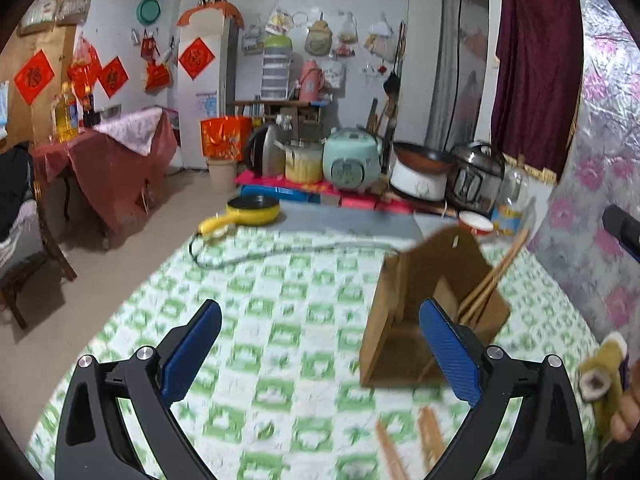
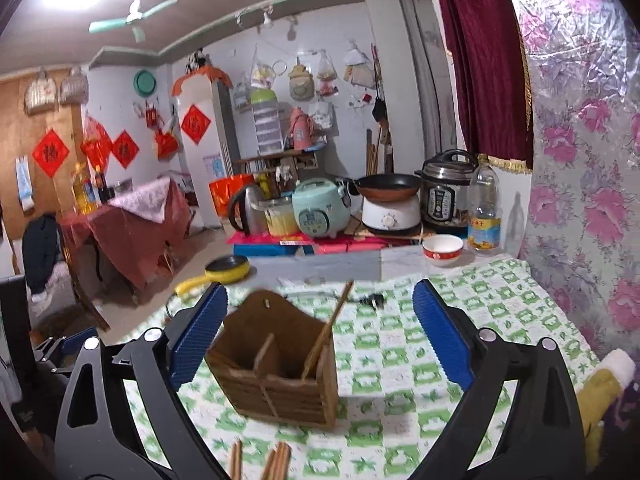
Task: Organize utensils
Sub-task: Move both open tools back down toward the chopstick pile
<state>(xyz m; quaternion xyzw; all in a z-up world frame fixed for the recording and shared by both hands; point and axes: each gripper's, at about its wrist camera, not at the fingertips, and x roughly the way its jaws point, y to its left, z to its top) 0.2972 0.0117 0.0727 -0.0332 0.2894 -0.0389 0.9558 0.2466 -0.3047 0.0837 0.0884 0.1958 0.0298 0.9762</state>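
A brown wooden utensil holder (image 2: 276, 364) with two compartments stands on the green-and-white checked tablecloth (image 2: 392, 360). A pair of wooden chopsticks (image 2: 326, 332) leans in its right compartment. More chopsticks (image 2: 276, 462) lie on the cloth in front of it. My right gripper (image 2: 320, 340) is open and empty, just above and behind the holder. In the left wrist view the holder (image 1: 424, 312) is to the right, with chopsticks (image 1: 492, 276) in it and loose chopsticks (image 1: 428, 436) near it. My left gripper (image 1: 320, 352) is open and empty, left of the holder.
A yellow electric pan (image 2: 224, 270) with its cord, a red-and-white bowl (image 2: 442, 250) and a plastic oil bottle (image 2: 484, 208) stand at the table's far edge. Cookers and a kettle sit on a low stand beyond. A floral wall (image 2: 580, 200) runs along the right.
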